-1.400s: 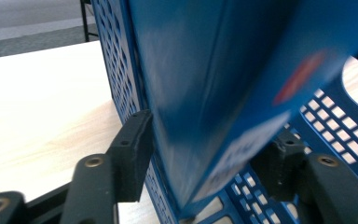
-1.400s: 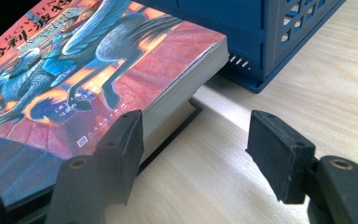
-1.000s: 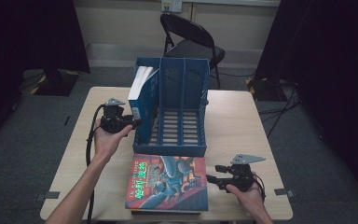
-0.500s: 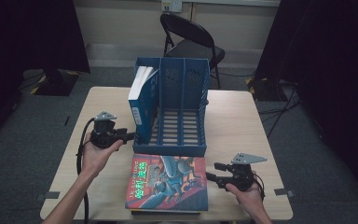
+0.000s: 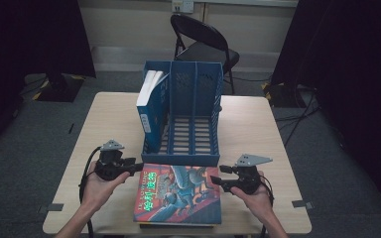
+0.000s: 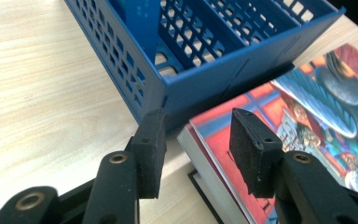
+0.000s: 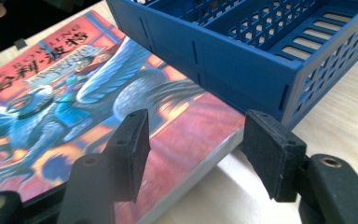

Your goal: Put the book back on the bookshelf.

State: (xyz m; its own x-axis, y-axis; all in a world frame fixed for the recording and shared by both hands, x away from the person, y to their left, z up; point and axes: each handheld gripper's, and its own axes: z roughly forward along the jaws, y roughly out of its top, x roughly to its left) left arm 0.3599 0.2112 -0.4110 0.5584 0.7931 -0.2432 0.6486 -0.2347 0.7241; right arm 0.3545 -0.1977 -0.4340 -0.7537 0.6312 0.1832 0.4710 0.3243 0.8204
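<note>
1. The colourful illustrated book [image 5: 179, 193] lies flat on top of another book on the bench [image 5: 258, 129], directly between the two tongs and just in front of the blue file rack [image 5: 191, 119].
2. The left tongs [image 5: 138, 167] are spread and empty; their jaws have just been closing a little. The book's near left corner sits right ahead of them, with the rack's corner just beyond.
3. The right tongs [image 5: 217, 175] are also spread and pinching nothing, and their jaws too have been narrowing slightly. The book's right edge lies between and just past their pads [image 7: 131, 149].
4. To lift well, I would slide each lower pad under the top cover's edge only, so the book beneath stays behind.
5. Grip both sides evenly before raising, or the book will probably sag or twist.
6. One upright blue book [image 5: 151, 106] already fills the rack slot beyond the left tongs; the slots next to it look free.
</note>
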